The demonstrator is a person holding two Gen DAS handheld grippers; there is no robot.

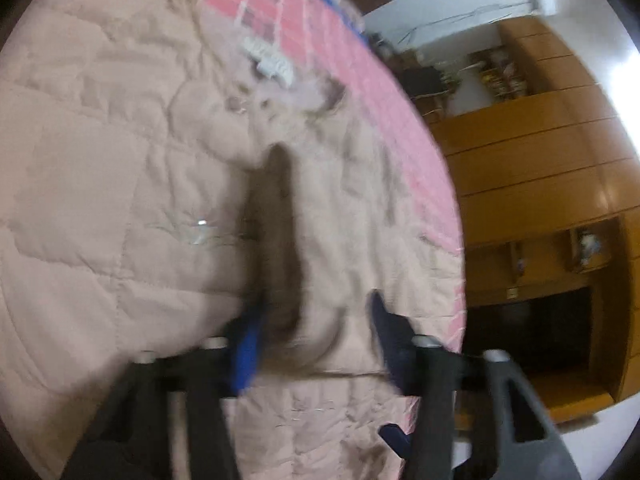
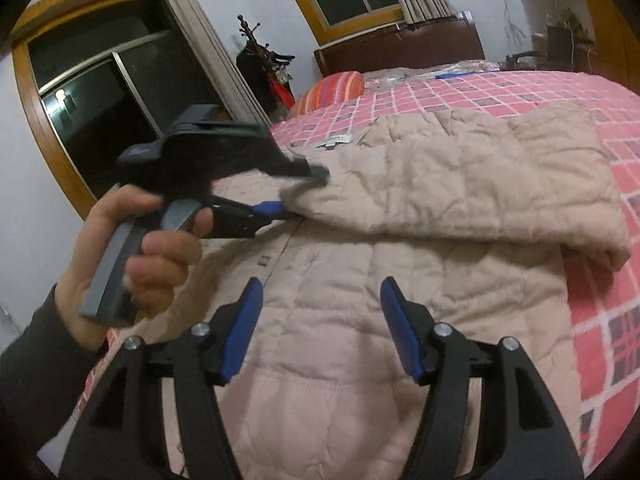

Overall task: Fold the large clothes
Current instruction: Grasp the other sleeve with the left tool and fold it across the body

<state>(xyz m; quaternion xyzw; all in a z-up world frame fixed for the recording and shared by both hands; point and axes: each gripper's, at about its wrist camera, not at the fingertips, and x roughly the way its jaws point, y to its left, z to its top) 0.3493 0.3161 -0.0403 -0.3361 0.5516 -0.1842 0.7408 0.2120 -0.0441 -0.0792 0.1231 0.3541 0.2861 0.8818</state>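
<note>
Left gripper, at left of the right wrist view, has its jaws spread around my beige quilted coat's folded edge; right gripper hovers spread at lower centre. Coat fills the pink checked bed. Closing on too little padding could let the fold slip free.

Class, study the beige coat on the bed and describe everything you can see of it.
The coat is a beige quilted, padded garment lying on a pink checked bedspread. One side is folded over its front, a thick flap across the body. The left gripper meets the flap's edge; whether it grips is unclear. A white label shows near the collar. The right gripper hovers open above it.
</note>
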